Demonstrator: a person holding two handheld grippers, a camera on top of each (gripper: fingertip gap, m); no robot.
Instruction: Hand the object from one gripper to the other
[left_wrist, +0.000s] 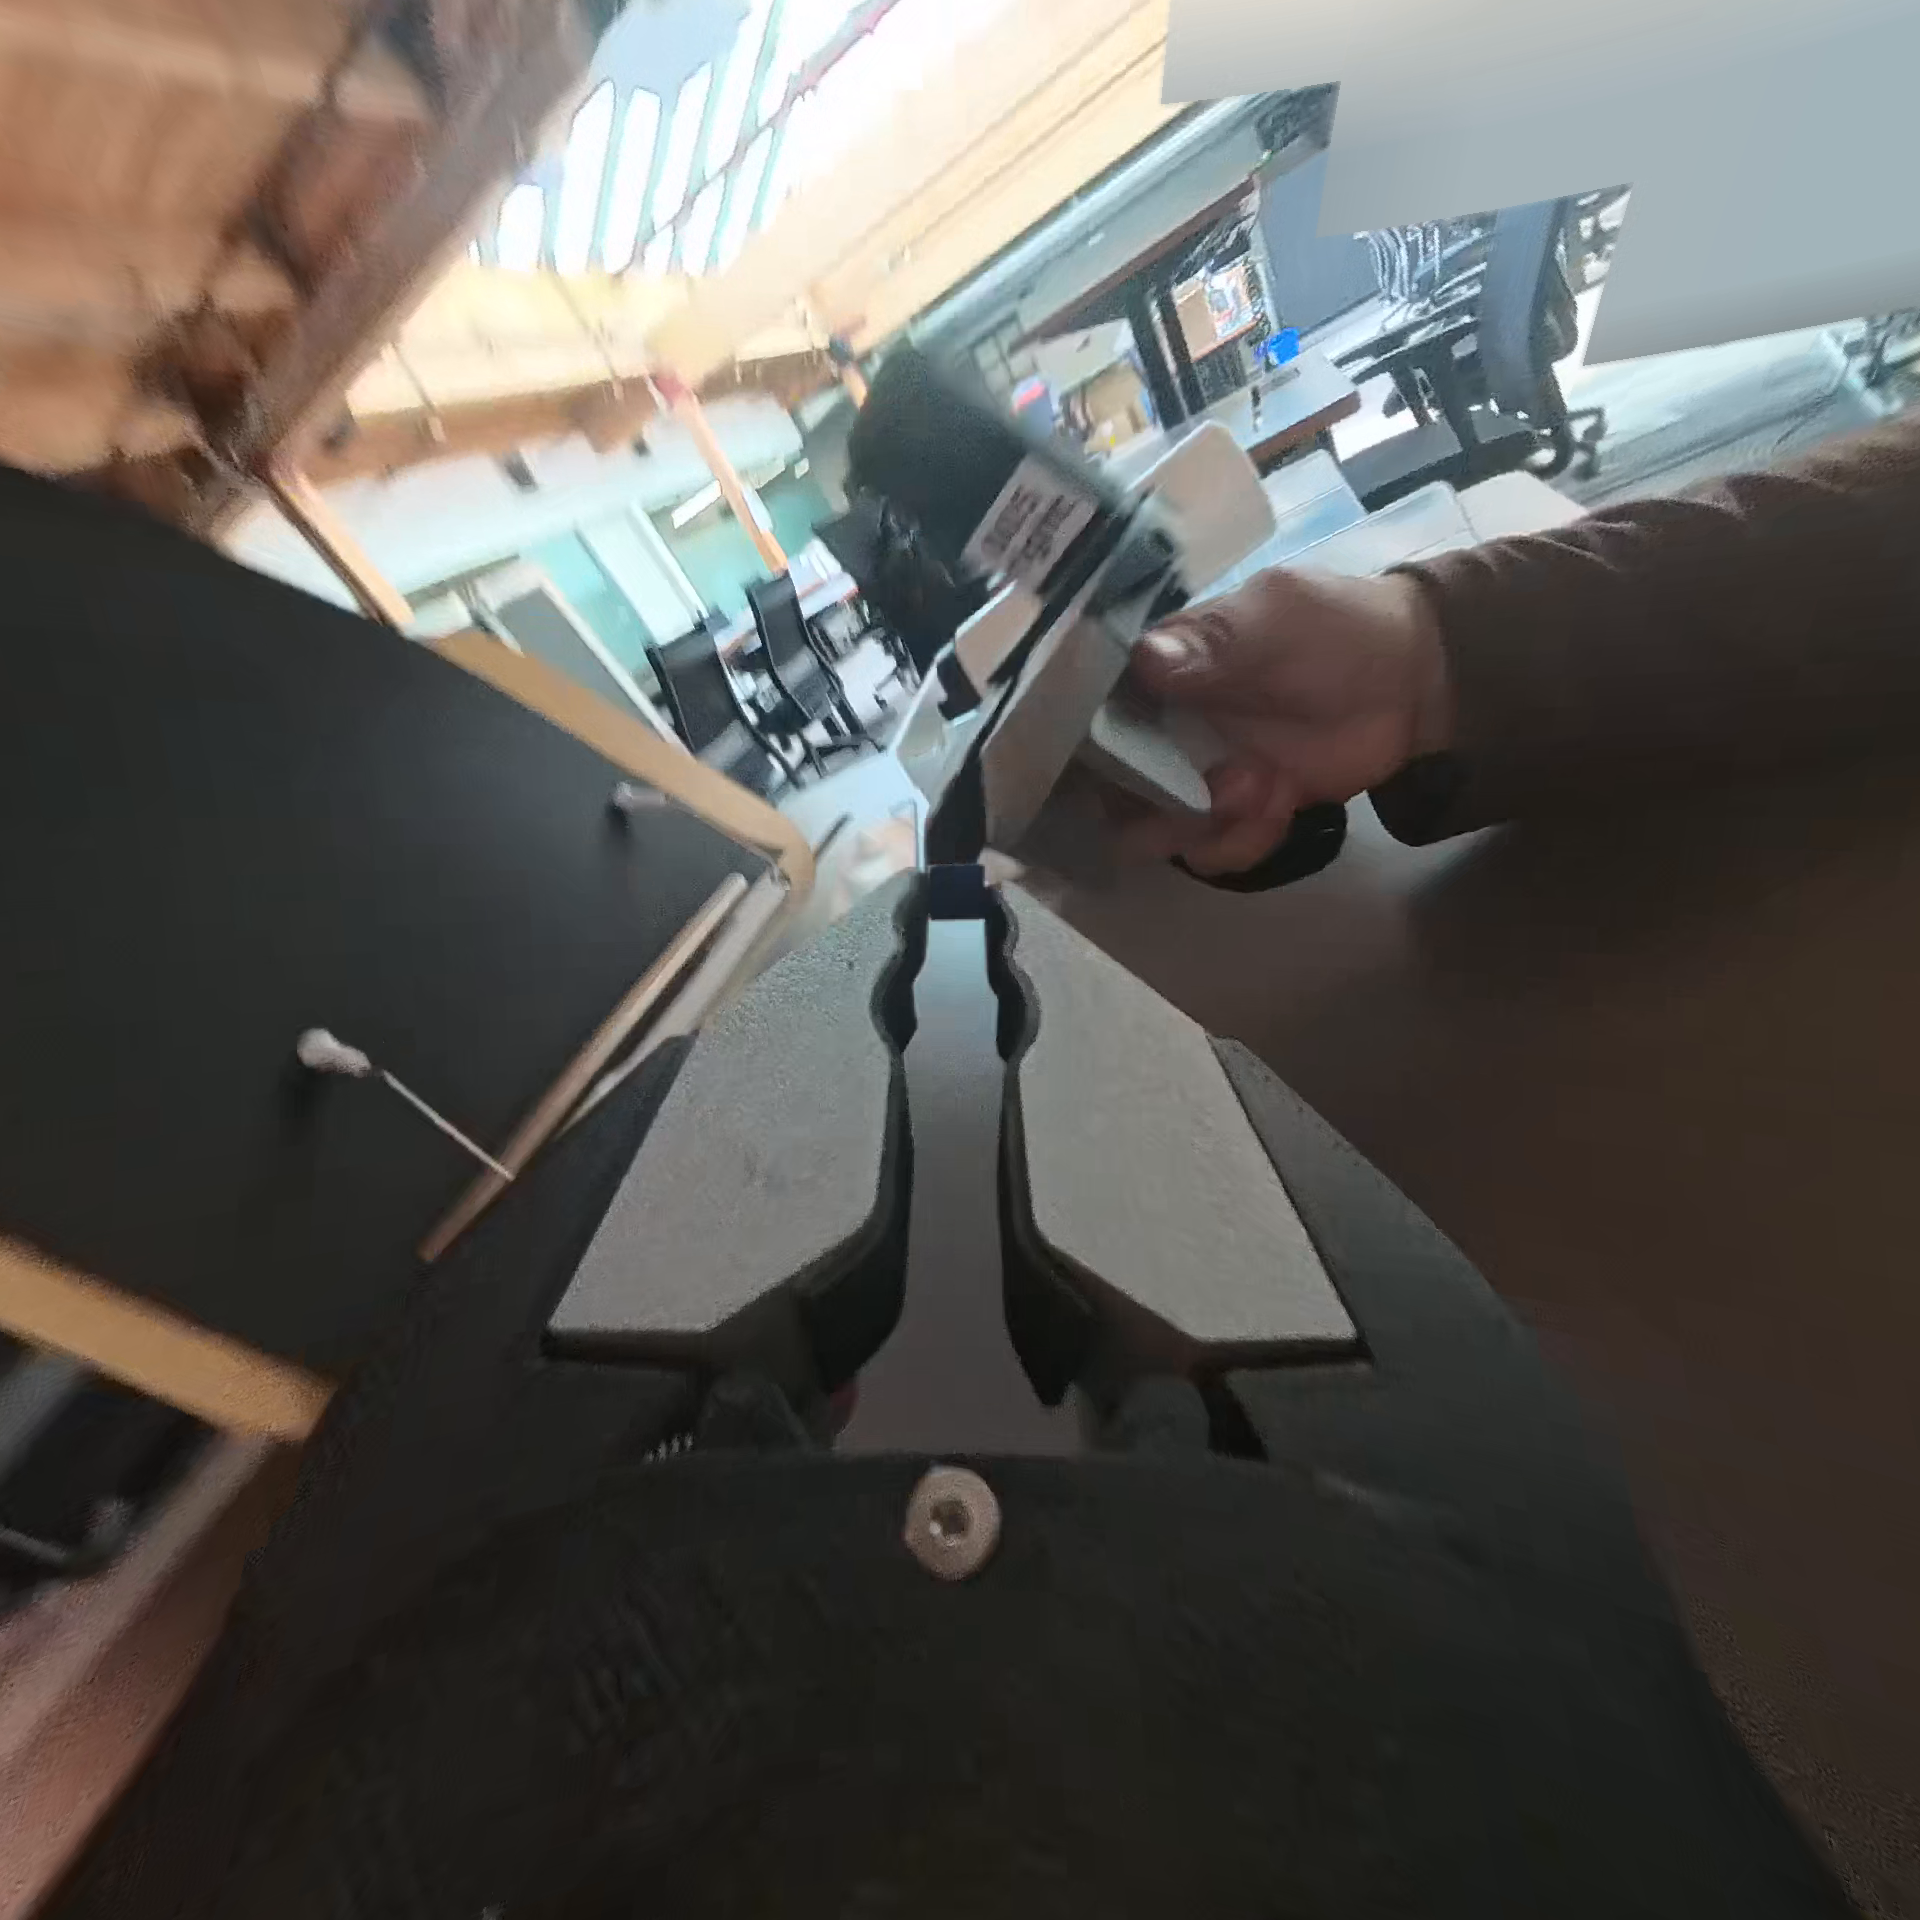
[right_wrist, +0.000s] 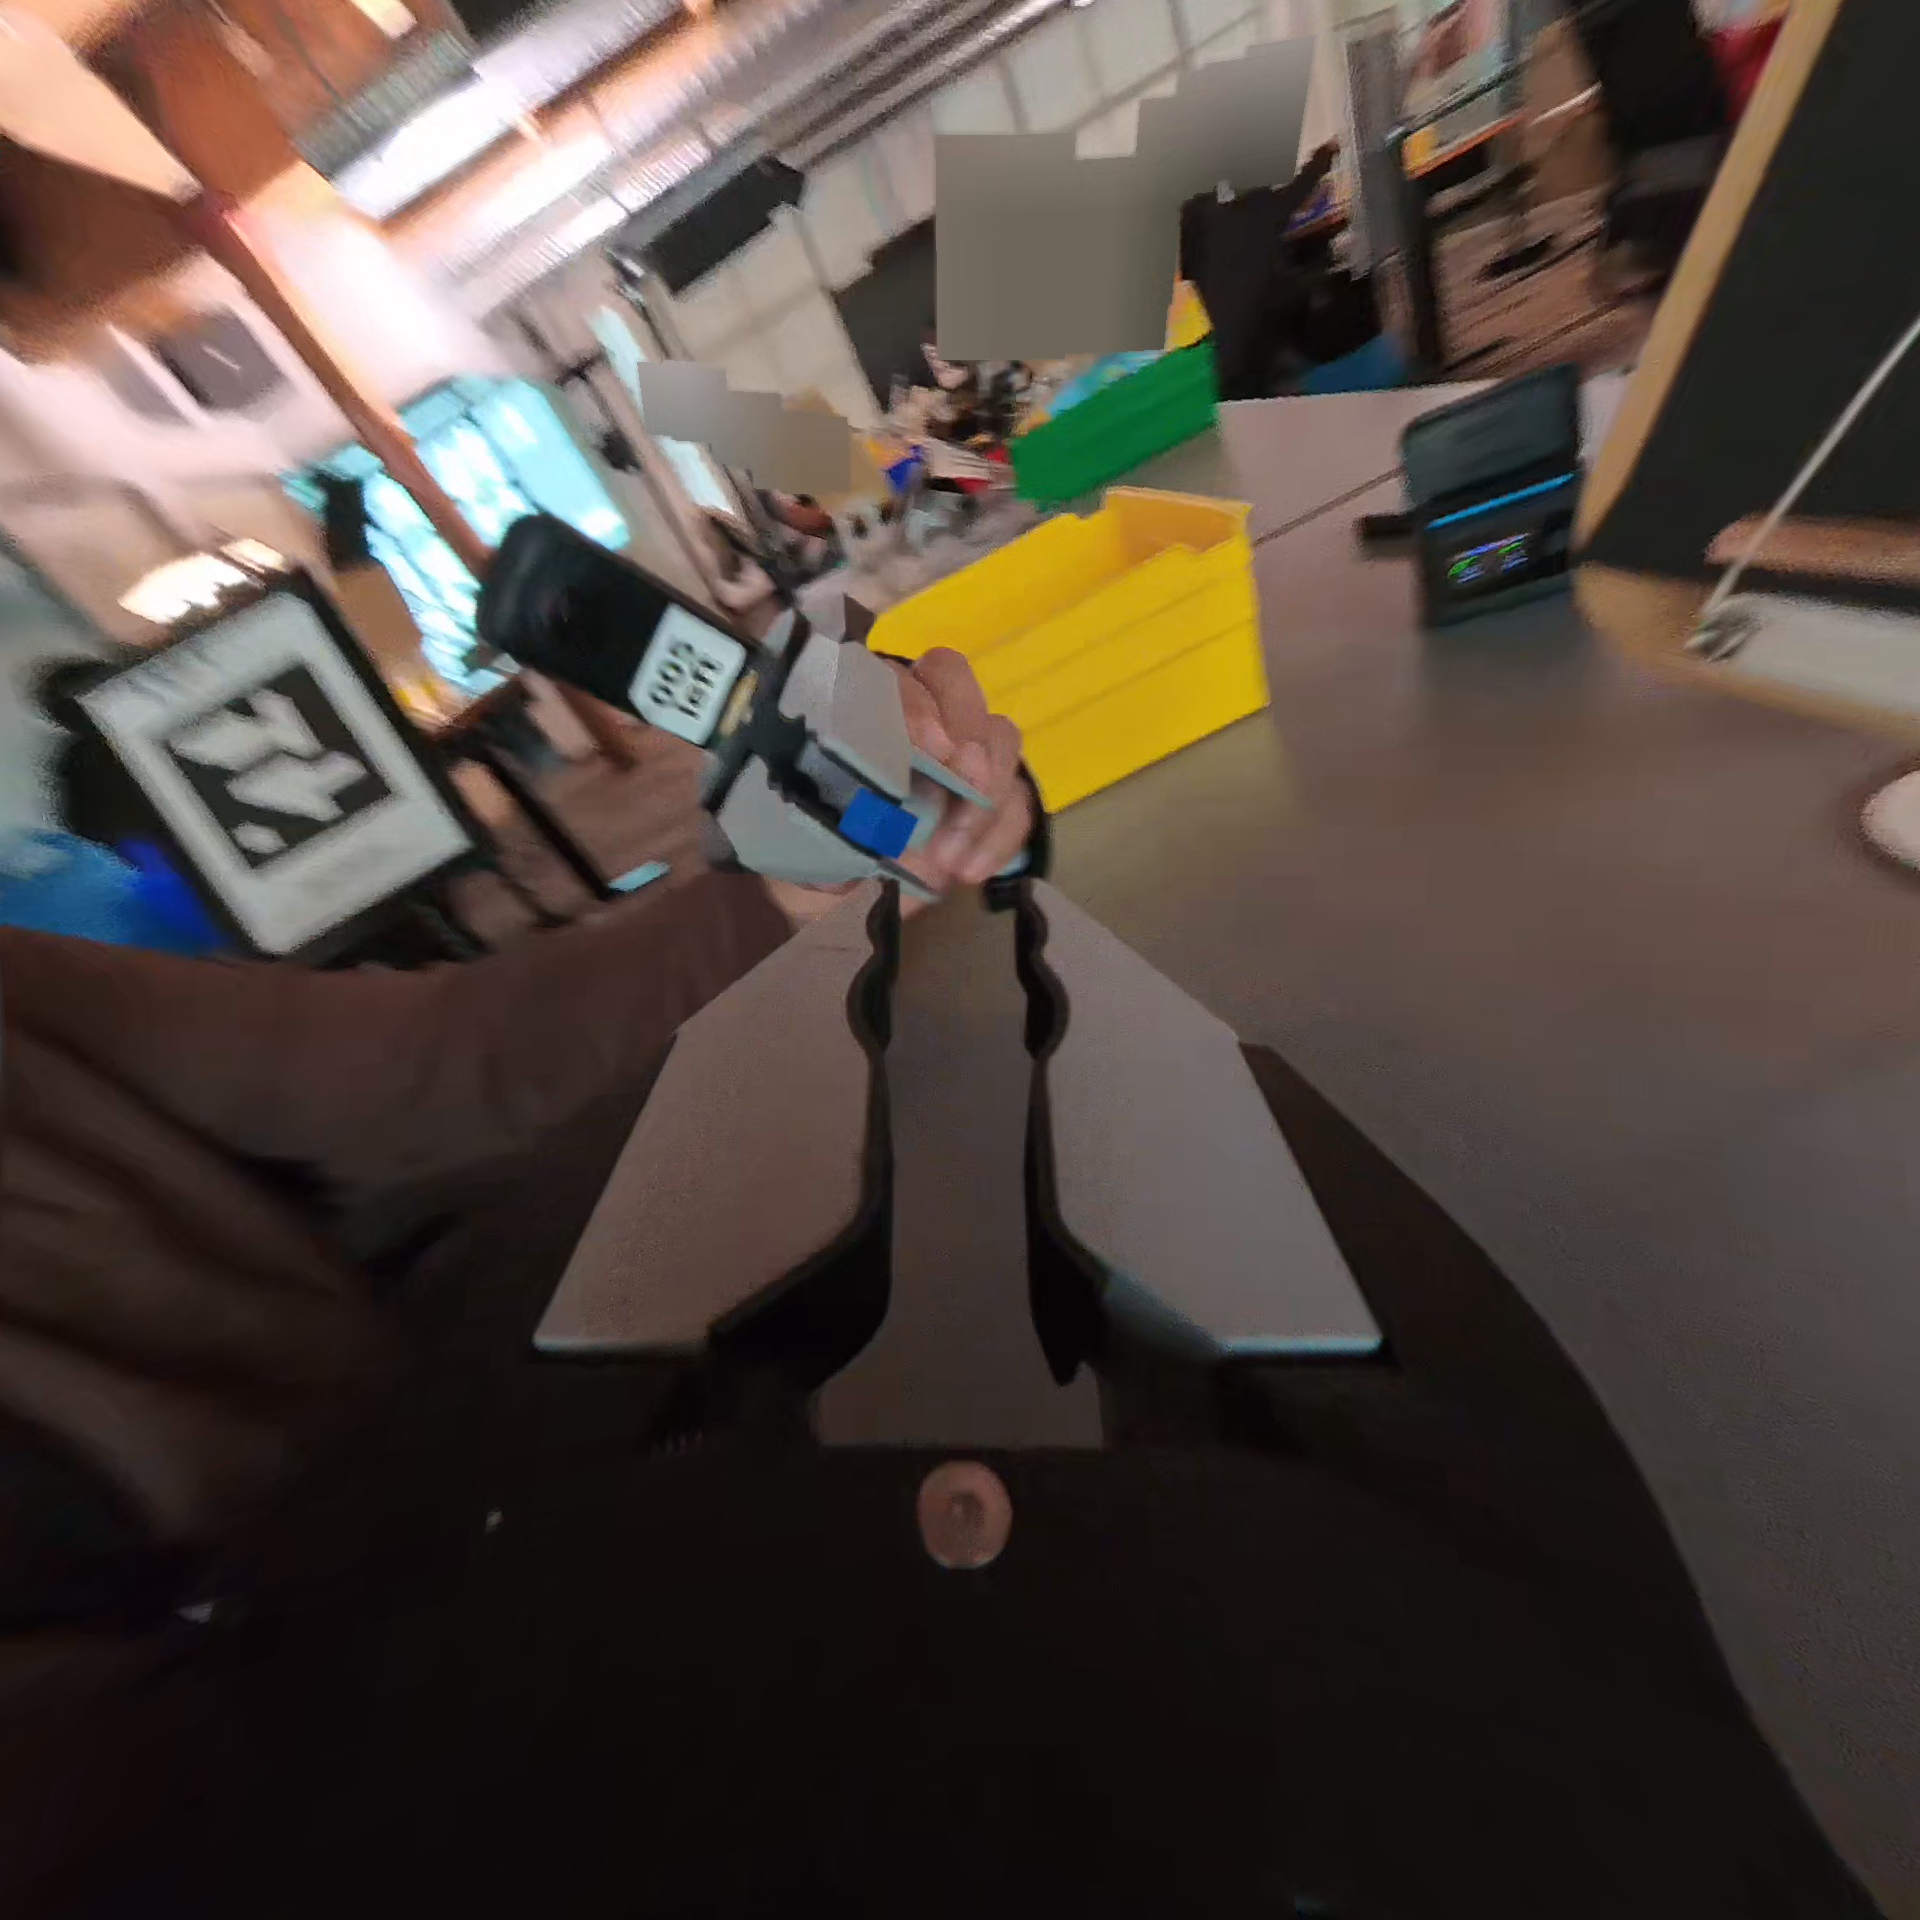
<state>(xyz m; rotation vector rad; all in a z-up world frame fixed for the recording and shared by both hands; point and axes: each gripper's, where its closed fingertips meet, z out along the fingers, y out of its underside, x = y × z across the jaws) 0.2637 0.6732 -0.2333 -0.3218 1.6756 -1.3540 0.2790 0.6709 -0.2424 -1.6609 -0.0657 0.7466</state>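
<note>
A small blue block (left_wrist: 956, 894) is pinched between the tips of my left gripper (left_wrist: 957, 906), which is shut on it. In the right wrist view the same block (right_wrist: 878, 821) shows in the left gripper (right_wrist: 883, 831), held by a hand just beyond and left of my right gripper's tips. My right gripper (right_wrist: 956, 920) is open with nothing between its fingers. In the left wrist view the right gripper (left_wrist: 961, 821), held by a hand (left_wrist: 1299, 707), points down at the block from close behind it.
A grey table (right_wrist: 1507, 987) carries a yellow bin (right_wrist: 1101, 644), a green bin (right_wrist: 1112, 426) and a dark device with a screen (right_wrist: 1496, 520). A black-and-white marker board (right_wrist: 270, 769) stands at left. A black wood-edged panel (left_wrist: 312, 831) lies left of the left gripper.
</note>
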